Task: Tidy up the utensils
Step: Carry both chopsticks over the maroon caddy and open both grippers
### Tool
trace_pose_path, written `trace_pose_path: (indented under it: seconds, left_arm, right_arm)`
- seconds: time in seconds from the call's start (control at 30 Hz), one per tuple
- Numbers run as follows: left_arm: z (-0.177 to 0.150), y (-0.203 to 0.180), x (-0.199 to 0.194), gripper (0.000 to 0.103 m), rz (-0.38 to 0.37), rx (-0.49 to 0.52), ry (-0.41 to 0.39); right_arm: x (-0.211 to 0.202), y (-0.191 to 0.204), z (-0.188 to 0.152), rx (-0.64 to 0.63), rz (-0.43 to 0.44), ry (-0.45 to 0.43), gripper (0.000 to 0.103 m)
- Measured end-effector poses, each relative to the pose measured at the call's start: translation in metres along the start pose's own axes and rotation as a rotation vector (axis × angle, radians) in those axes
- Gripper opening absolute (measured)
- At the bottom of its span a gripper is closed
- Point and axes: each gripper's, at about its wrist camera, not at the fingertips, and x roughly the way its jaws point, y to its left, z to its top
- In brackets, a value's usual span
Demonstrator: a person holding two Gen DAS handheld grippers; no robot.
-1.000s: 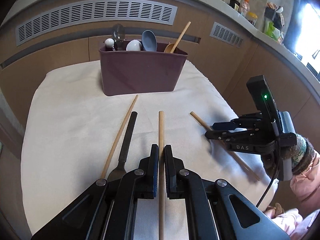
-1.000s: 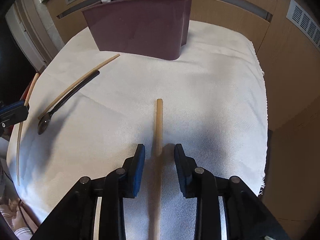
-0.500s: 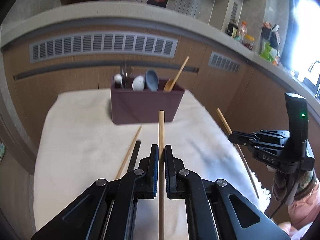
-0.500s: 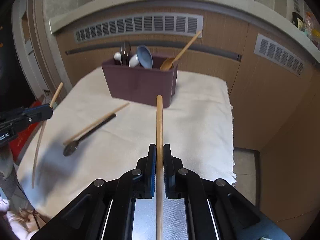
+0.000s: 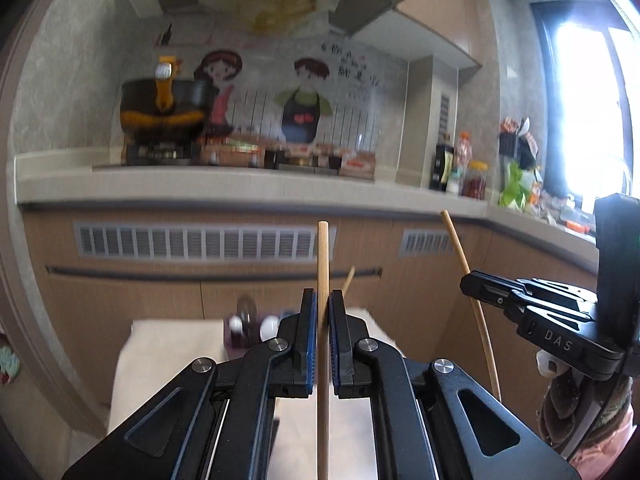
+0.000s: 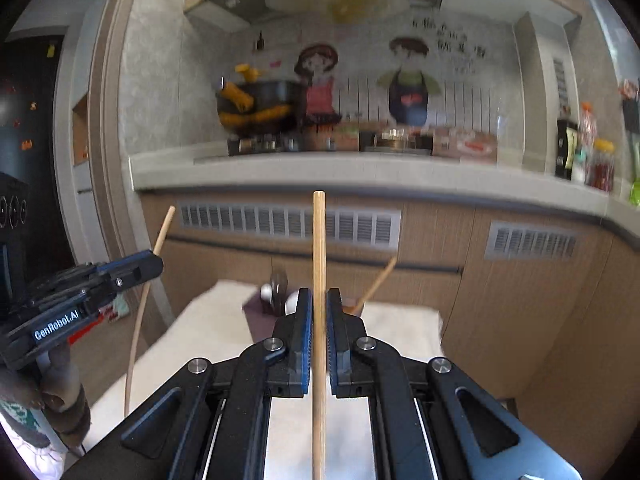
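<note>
Left wrist: left gripper (image 5: pixel 323 312) clamps a pale, straight wooden chopstick (image 5: pixel 322 264).

A small table is carrying a white cloth (image 6: pixel 208 332) that is covering its top and hanging over the edges. A maroon utensil holder (image 6: pixel 258 318) is standing directly on the cloth toward the far end, partly hidden; blurred spoon heads (image 5: pixel 269 323) and a wooden handle (image 6: pixel 376 282) are projecting from it.
</note>
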Motion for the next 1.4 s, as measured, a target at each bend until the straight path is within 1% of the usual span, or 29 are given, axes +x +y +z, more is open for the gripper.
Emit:
trace_pose_path:
  seconds: [0.13,0.23,0.33,0.4,0.47,0.53,0.7,0.8,0.87,0.93,1.07,1.23,1.3,1.4]
  left_arm:
    - [0.04,0.003,-0.001,0.006,-0.011,0.006,-0.106]
    - [0.064,0.006,0.002,0.006,-0.014,0.016,-0.183]
    - [0.076,0.012,0.015,0.006,-0.026,0.015,-0.226]
    - [0.08,0.018,0.03,0.006,-0.027,0.013,-0.245]
    - [0.08,0.025,0.051,0.006,-0.018,0.01,-0.255]
    - [0.081,0.033,0.071,0.006,-0.009,0.001,-0.249]
    - [0.079,0.059,0.122,0.006,-0.008,-0.059,-0.248]
    - [0.073,0.073,0.147,0.006,-0.008,-0.085,-0.264]
    - [0.066,0.079,0.163,0.006,-0.002,-0.098,-0.256]
    - [0.056,0.085,0.179,0.006,0.001,-0.114,-0.225]
    - [0.032,0.095,0.198,0.006,0.029,-0.132,-0.201]
    - [0.013,0.106,0.221,0.006,0.054,-0.163,-0.157]
    - [0.004,0.108,0.226,0.006,0.069,-0.165,-0.152]
    - [-0.008,0.108,0.236,0.006,0.088,-0.159,-0.128]
  right_arm:
    - [-0.001,0.0,0.041,-0.008,0.0,-0.128,0.006]
    - [0.004,-0.001,0.063,-0.007,-0.003,-0.199,0.006]
    - [0.023,-0.001,0.075,-0.007,-0.007,-0.241,0.006]
    - [0.04,-0.001,0.079,-0.008,-0.012,-0.247,0.006]
    - [0.06,-0.003,0.08,-0.002,-0.007,-0.231,0.006]
    - [0.08,-0.007,0.08,0.01,-0.008,-0.207,0.006]
    - [0.134,-0.02,0.075,0.032,-0.014,-0.129,0.006]
    - [0.154,-0.023,0.067,0.03,-0.032,-0.114,0.006]
    - [0.168,-0.025,0.06,0.03,-0.035,-0.097,0.006]
    - [0.179,-0.027,0.054,0.034,-0.033,-0.083,0.006]
    - [0.2,-0.027,0.036,0.035,-0.051,-0.058,0.006]
    - [0.223,-0.029,0.017,0.05,-0.044,-0.026,0.006]
    - [0.23,-0.031,0.009,0.057,-0.05,-0.023,0.006]
    - [0.239,-0.033,-0.002,0.063,-0.045,0.01,0.006]
